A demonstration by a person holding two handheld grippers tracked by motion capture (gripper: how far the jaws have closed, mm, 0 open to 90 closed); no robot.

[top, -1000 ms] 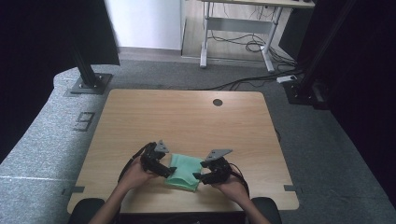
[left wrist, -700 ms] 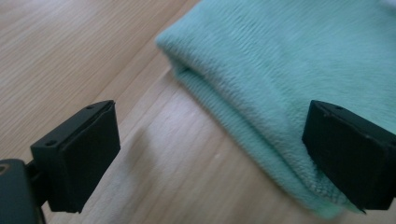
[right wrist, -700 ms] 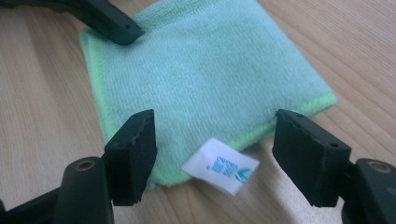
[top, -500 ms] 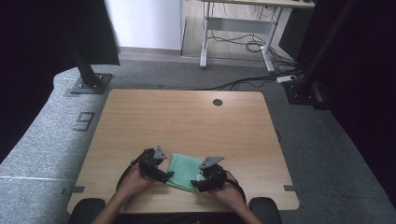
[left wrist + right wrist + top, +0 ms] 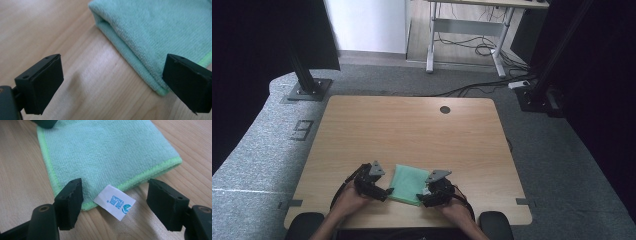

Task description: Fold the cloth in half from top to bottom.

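Note:
A folded mint-green cloth (image 5: 409,183) lies flat on the wooden table (image 5: 412,130), close to its near edge. My left gripper (image 5: 384,192) is at the cloth's left side. Its jaws stand open over bare wood, and the cloth (image 5: 160,32) has its near corner beside the right-hand pad (image 5: 190,85). My right gripper (image 5: 424,196) is at the cloth's near right corner. Its jaws have just been opening and stand open (image 5: 117,203). The cloth's (image 5: 105,152) hemmed corner and white label (image 5: 115,202) lie between them, untouched by the pads.
A round cable hole (image 5: 445,109) sits in the far part of the table. Black stand feet (image 5: 307,90) rest on the grey floor at the back left and back right. A metal desk frame (image 5: 462,30) with cables stands farther back.
Both hands have drawn slightly toward the table's near edge and lower. The cloth lies in the same place between them.

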